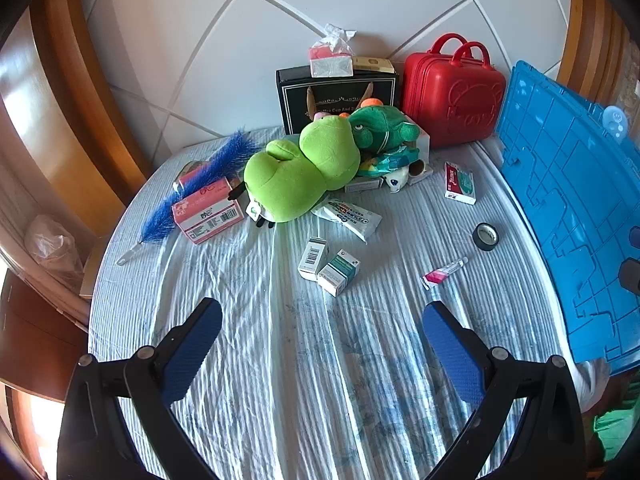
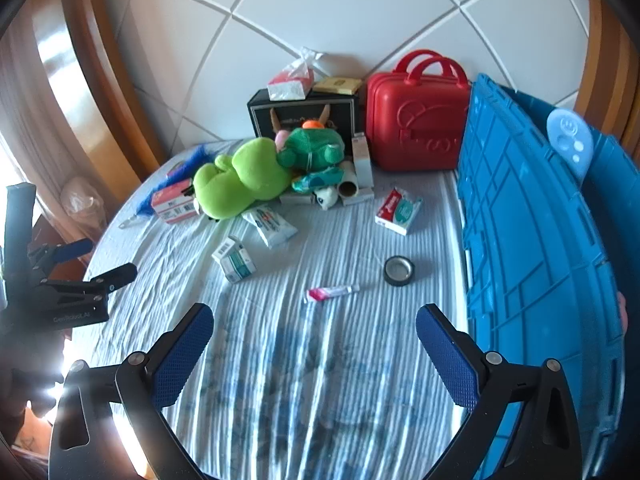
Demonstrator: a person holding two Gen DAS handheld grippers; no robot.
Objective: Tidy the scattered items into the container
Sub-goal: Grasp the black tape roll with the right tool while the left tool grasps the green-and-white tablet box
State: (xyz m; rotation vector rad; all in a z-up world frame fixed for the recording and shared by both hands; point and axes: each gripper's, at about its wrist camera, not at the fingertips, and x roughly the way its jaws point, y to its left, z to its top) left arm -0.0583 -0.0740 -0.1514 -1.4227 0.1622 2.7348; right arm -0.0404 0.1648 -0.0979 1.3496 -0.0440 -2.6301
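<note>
Scattered on the striped bedsheet lie two small medicine boxes (image 1: 329,267) (image 2: 234,260), a pink tube (image 1: 442,273) (image 2: 332,292), a black tape roll (image 1: 485,236) (image 2: 399,270), a red-and-green box (image 1: 460,183) (image 2: 399,211) and a white pouch (image 1: 347,216) (image 2: 270,225). A light-green plush (image 1: 300,172) (image 2: 240,184) and a dark-green turtle plush (image 1: 380,126) (image 2: 312,148) are piled at the back. The blue crate (image 1: 568,216) (image 2: 532,248) stands at the right. My left gripper (image 1: 322,338) (image 2: 86,264) and right gripper (image 2: 314,344) hover open above the sheet, nothing between their fingers.
A red case (image 1: 454,88) (image 2: 416,124), a black gift box (image 1: 336,96) with small boxes on top, a pink carton (image 1: 208,212) and a blue brush (image 1: 200,184) lie near the white headboard. A wooden frame borders the left. A fingertip (image 2: 622,312) shows past the crate.
</note>
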